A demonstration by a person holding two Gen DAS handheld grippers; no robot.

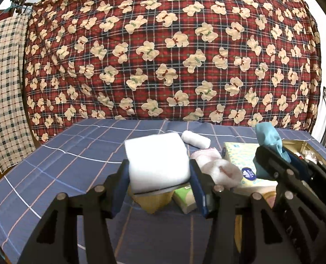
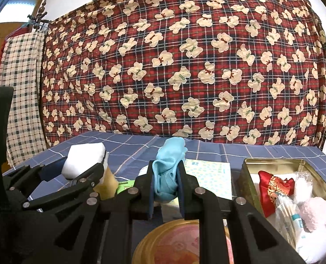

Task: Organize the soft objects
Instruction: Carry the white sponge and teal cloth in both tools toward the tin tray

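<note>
My left gripper [image 1: 158, 171] is shut on a white sponge block [image 1: 157, 160] and holds it above the blue checked table; it also shows in the right wrist view [image 2: 83, 160]. My right gripper [image 2: 166, 180] is shut on a light blue cloth [image 2: 167, 171], seen at the right in the left wrist view [image 1: 267, 145]. A gold tin box [image 2: 248, 182] at the right holds a red pouch [image 2: 273, 187], a pink pompom [image 2: 315, 213] and white soft items.
On the table lie a white roll [image 1: 196, 139], a pink-white cloth [image 1: 220, 169], a tissue pack [image 1: 242, 154], a green packet [image 1: 185, 200] and a yellow item [image 1: 152, 202]. A round gold lid [image 2: 176, 244] lies below my right gripper. A bear-print blanket [image 1: 163, 50] hangs behind.
</note>
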